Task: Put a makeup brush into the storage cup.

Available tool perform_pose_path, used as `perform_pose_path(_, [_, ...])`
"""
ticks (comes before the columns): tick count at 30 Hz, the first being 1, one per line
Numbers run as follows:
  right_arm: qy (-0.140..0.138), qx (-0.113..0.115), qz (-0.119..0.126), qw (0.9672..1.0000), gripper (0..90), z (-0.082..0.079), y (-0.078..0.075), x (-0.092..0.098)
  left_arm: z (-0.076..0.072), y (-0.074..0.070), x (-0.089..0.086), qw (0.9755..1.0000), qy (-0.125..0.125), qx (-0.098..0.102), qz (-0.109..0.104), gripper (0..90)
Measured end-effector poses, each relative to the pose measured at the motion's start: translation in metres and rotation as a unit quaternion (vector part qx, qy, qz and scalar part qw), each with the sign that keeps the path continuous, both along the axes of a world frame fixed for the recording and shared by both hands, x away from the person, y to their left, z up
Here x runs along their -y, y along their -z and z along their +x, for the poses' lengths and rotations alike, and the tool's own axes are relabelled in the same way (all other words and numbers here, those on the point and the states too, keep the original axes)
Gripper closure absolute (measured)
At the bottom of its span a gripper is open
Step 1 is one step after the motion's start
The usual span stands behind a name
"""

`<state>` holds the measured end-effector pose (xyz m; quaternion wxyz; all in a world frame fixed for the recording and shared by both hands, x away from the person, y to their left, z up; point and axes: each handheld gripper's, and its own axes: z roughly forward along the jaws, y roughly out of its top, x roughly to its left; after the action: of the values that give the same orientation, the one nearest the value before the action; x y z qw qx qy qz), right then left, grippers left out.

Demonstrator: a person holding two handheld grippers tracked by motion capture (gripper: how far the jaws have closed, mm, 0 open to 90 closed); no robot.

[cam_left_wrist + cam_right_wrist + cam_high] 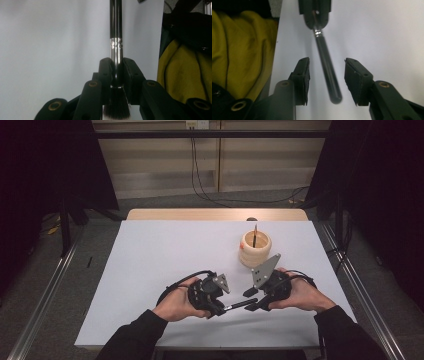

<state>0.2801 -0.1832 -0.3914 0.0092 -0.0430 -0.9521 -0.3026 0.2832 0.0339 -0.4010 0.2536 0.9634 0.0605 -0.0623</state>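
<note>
Clamped at the silver ferrule in the left gripper, bottom centre of its own view: makeup brush, bristles dark with pale tips (unseen from above). Lower centre of the high view: brush level above the white table. Right gripper parted around the glossy black handle, pads untouching. Wooden cup upper right.

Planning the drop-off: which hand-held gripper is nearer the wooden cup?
Right. The right hand-held gripper sits just below the wooden cup; the left hand-held gripper is farther left, clamping the brush.
</note>
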Motion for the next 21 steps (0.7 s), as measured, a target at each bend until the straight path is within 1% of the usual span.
perform_pose_path(1, [0.0,-0.002,-0.004,1.0,57.2,-0.001,0.002,-0.001,-0.001,0.001,0.0,1.0,0.0,0.004,0.001,77.8])
perform_pose_path(2, [-0.006,0.0,-0.011,0.9999,58.5,-0.002,0.003,-0.003,-0.001,0.001,0.0,1.0,0.002,0.001,0.0,77.8])
perform_pose_path(3, [-0.012,-0.001,-0.013,0.9998,59.5,-0.001,0.004,-0.004,0.0,0.001,0.001,1.0,0.01,0.001,0.001,77.8])
perform_pose_path(4, [-0.012,0.001,-0.017,0.9998,60.2,-0.002,0.005,-0.005,-0.001,0.002,0.001,1.0,-0.002,-0.003,-0.002,77.8])
perform_pose_path(7, [-0.019,-0.004,-0.026,0.9995,61.4,-0.002,0.009,-0.009,-0.001,0.003,0.001,1.0,0.003,-0.009,0.0,77.8])
perform_pose_path(8, [-0.022,-0.006,-0.026,0.9994,61.9,-0.001,0.011,-0.011,-0.001,0.003,0.001,0.9999,0.004,-0.01,0.001,77.8])
perform_pose_path(9, [-0.02,-0.008,-0.026,0.9994,62.7,-0.001,0.012,-0.011,-0.002,0.004,0.002,1.0,0.0,-0.005,0.002,77.7])
perform_pose_path(10, [-0.017,-0.009,-0.024,0.9995,64.7,0.0,0.014,-0.012,-0.002,0.004,0.002,1.0,0.003,-0.008,0.004,77.7])
perform_pose_path(11, [-0.02,-0.012,-0.028,0.9994,65.7,0.0,0.016,-0.012,-0.002,0.004,0.002,1.0,-0.002,-0.007,0.0,77.8])
perform_pose_path(12, [-0.018,-0.014,-0.03,0.9993,66.4,0.0,0.018,-0.013,-0.002,0.004,0.002,1.0,-0.003,-0.008,0.001,77.8])
perform_pose_path(13, [-0.021,-0.016,-0.031,0.9992,68.3,0.001,0.019,-0.013,-0.003,0.004,0.002,0.9999,0.003,-0.011,0.003,77.8])
perform_pose_path(14, [-0.023,-0.017,-0.026,0.9992,70.8,0.001,0.021,-0.014,-0.003,0.004,0.003,0.9999,0.003,-0.01,0.002,77.8])
perform_pose_path(15, [-0.019,-0.018,-0.028,0.9993,72.5,0.001,0.021,-0.014,-0.002,0.005,0.003,0.9999,0.005,-0.01,0.003,77.8])
perform_pose_path(17, [-0.02,-0.019,-0.026,0.9993,76.1,0.002,0.021,-0.014,-0.002,0.006,0.002,0.9999,0.007,-0.01,0.0,77.8])
perform_pose_path(18, [-0.021,-0.018,-0.026,0.9993,76.5,0.002,0.021,-0.014,-0.002,0.006,0.002,0.9999,0.003,-0.012,0.0,77.8])
perform_pose_path(20, [-0.023,-0.017,-0.024,0.9993,77.4,0.001,0.021,-0.013,-0.002,0.006,0.002,0.9999,0.011,-0.009,-0.005,77.6])
perform_pose_path(21, [-0.027,-0.016,-0.024,0.9992,77.8,0.002,0.021,-0.012,-0.002,0.005,0.001,0.9999,0.011,-0.008,-0.003,77.5])
